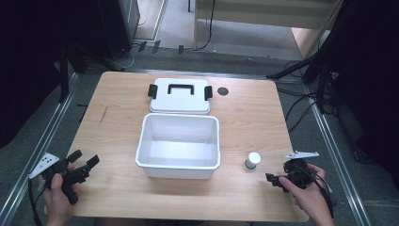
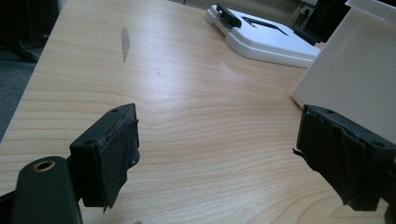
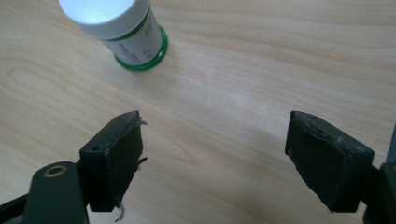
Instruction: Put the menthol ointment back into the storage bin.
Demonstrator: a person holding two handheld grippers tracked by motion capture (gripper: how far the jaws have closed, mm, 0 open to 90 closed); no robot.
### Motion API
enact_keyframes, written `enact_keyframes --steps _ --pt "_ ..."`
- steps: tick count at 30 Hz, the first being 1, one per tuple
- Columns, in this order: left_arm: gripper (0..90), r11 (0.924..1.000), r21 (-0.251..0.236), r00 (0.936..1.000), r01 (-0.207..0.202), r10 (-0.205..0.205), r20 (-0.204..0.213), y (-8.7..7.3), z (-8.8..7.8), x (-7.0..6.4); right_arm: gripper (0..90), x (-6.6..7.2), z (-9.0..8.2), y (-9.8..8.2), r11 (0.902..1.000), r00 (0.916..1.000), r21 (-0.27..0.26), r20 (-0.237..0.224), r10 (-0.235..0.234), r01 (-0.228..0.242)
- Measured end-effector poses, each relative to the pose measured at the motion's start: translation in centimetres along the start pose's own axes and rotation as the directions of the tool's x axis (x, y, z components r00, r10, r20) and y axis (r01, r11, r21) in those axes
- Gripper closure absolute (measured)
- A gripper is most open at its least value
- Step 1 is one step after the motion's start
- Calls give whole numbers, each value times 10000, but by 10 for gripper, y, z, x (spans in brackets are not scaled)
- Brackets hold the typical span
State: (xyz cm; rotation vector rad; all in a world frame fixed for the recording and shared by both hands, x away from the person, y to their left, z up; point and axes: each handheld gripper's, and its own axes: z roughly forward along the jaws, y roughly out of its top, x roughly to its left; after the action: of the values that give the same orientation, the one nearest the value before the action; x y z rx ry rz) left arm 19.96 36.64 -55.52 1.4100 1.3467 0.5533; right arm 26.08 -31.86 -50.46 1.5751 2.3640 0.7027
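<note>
At the near edge of the wooden table (image 1: 244,113), the left gripper (image 1: 81,162) sits in the person's left hand (image 1: 59,195) close to the near-left corner, its jaws spread wide with nothing between them but bare wood; in the left gripper view (image 2: 219,149) the same wide gap shows, and the jaws touch nothing. Across the near edge, the right gripper (image 1: 272,179) is held in the right hand (image 1: 308,193) near the near-right corner, jaws likewise gaping and empty; in the right gripper view (image 3: 215,158) only table grain lies between them. Just beyond it, and apart from it, stands the small white bottle (image 1: 252,160), upright on the table with a green band at its base (image 3: 126,32), off the line of the jaws toward the upper left of that view. The bottle stands near the right wall of the open white bin (image 1: 179,143), with a strip of free table between them. The bin fills the middle of the table and looks empty inside; in the left gripper view its wall (image 2: 355,79) rises close by the right jaw. Bare wood runs wide on both flanks of the bin. Farther back, just beyond the bin's far rim, lies the white lid (image 1: 180,95) with its black handle and side clips, flat on the table (image 2: 266,37). A small dark round hole (image 1: 223,91) sits in the tabletop just right of the lid, near the far edge.
</note>
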Motion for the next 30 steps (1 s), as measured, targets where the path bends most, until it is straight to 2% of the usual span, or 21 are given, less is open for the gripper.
enact_keyframes --steps 3,6,8,9,13,17,19,21,23,25,28,30 --pt "139 10000 -10 10000 31 -31 1 0 0 0 191 5 -1 9 9958 9998 888 -62 -198 203" --pt "139 10000 -13 10000 57 -57 18 0 0 0 191 9 0 17 9855 9991 1641 -44 -432 434" --pt "139 10000 -5 10000 64 -64 22 0 0 0 191 10 1 18 9825 9989 1802 -32 -466 464" --pt "139 10000 -3 10000 71 -71 18 0 0 1 193 13 4 22 9723 9981 2266 88 -608 572" --pt "139 10000 15 10000 68 -68 28 0 0 1 193 17 6 30 9556 9977 2876 25 -678 642" --pt "140 10000 56 9999 73 -73 85 0 1 1 186 22 8 37 9349 9964 3452 -106 -838 823" --pt "139 9999 74 9999 69 -70 108 0 1 1 178 25 10 41 9180 9956 3854 -232 -912 931" --pt "139 9999 85 9999 65 -66 114 0 1 1 179 28 12 44 9070 9935 4063 -209 -1116 1104" --pt "139 9999 93 9999 65 -66 115 0 1 1 186 30 12 47 9032 9939 4162 -129 -1094 1048" --pt "139 9999 97 9999 74 -75 119 0 1 1 184 32 13 50 9038 9952 4173 -193 -958 951" --pt "139 9999 86 9999 113 -114 121 0 1 2 183 36 15 55 8980 9943 4276 -248 -1035 1042" --pt "140 9999 98 9998 129 -130 136 1 1 2 188 37 17 59 9001 9946 4238 -207 -1016 1008"
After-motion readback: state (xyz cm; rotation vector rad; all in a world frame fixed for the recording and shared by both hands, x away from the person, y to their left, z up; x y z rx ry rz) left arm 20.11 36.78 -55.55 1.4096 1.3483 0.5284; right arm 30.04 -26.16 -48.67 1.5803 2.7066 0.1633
